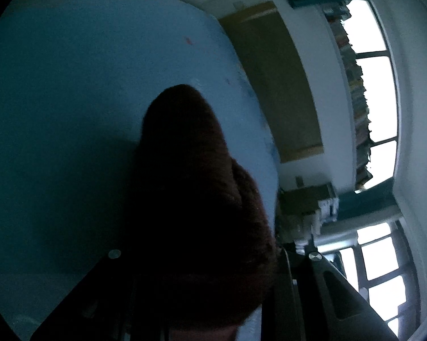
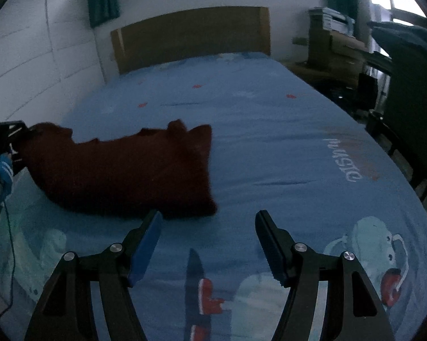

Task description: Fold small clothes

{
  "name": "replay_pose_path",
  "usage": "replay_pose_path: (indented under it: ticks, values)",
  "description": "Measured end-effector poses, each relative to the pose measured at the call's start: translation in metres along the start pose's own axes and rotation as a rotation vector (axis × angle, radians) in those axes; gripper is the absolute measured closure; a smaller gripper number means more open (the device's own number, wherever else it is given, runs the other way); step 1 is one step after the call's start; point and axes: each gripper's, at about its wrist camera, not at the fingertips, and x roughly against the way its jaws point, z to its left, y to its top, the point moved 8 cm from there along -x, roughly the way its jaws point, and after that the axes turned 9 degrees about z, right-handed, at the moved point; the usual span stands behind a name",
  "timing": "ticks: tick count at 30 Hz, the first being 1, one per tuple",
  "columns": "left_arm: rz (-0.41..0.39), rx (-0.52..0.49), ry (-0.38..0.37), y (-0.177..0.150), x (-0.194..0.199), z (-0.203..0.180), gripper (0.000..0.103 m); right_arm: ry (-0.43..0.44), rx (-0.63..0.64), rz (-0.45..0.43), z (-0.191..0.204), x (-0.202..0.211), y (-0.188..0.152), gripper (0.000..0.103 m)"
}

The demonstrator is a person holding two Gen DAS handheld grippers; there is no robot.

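Right wrist: garment beyond tool.

The left hand-held gripper, black and two-fingered, is clamped on one end of a dark maroon knitted garment; in its own wrist view that fabric fills the space between the jaws and hides the fingertips. A hand in a blue glove carries it. The right hand-held gripper tilts downward with its jaws spread wide and nothing between its blue, ridged pads, its left fingertip just beside the garment's near edge
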Motion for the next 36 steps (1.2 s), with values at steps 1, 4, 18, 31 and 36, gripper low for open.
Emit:
replay_pose_path:
  ticks: [1, 4, 18, 31, 36]
  values:
    - [0.013, -0.009, -0.012, -0.004, -0.007, -0.011, 0.085, 0.0, -0.011, -0.004, -0.004, 0.002, 0.0, 0.033]
    - [0.052, -0.04, -0.045, -0.017, -0.03, -0.044, 0.085, -0.004, -0.043, -0.021, -0.02, 0.009, 0.0, 0.033]
    - [0.366, -0.358, 0.05, -0.178, -0.176, -0.124, 0.085, -0.055, -0.153, -0.039, -0.09, 0.027, -0.023, 0.033]
    - [0.41, -0.685, 0.352, -0.279, -0.209, -0.084, 0.082, -0.049, -0.191, -0.018, -0.102, 0.019, -0.043, 0.033]
    - [0.445, -0.721, 0.334, -0.299, -0.205, -0.08, 0.061, -0.049, -0.19, -0.017, -0.103, 0.017, -0.043, 0.033]
